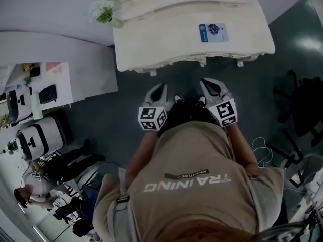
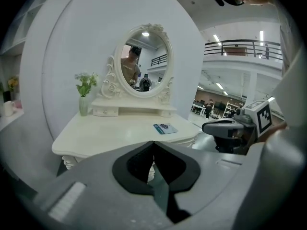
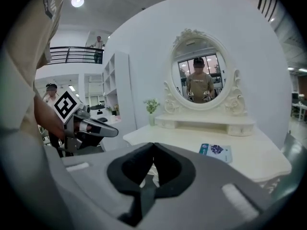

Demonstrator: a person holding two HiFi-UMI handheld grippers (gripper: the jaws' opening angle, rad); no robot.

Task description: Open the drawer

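Observation:
A cream dressing table (image 1: pixel 151 39) stands right in front of me, with an oval mirror (image 2: pixel 144 61) on top. Under the mirror a low shelf carries two small drawers, the left drawer (image 2: pixel 105 111) and the right drawer (image 2: pixel 165 113), both closed. The same small drawers (image 3: pixel 165 123) show in the right gripper view. My left gripper (image 1: pixel 162 86) and right gripper (image 1: pixel 204 80) hang side by side just short of the table's front edge, apart from it. The left gripper (image 2: pixel 153 143) is shut and holds nothing, and so is the right gripper (image 3: pixel 153 144).
A blue booklet (image 1: pixel 213 33) lies on the tabletop at the right, and a vase of flowers (image 1: pixel 102 10) stands at its back left. A white counter (image 1: pixel 55 79) with clutter is on the left, people stand at lower left, and a black chair (image 1: pixel 303 110) is on the right.

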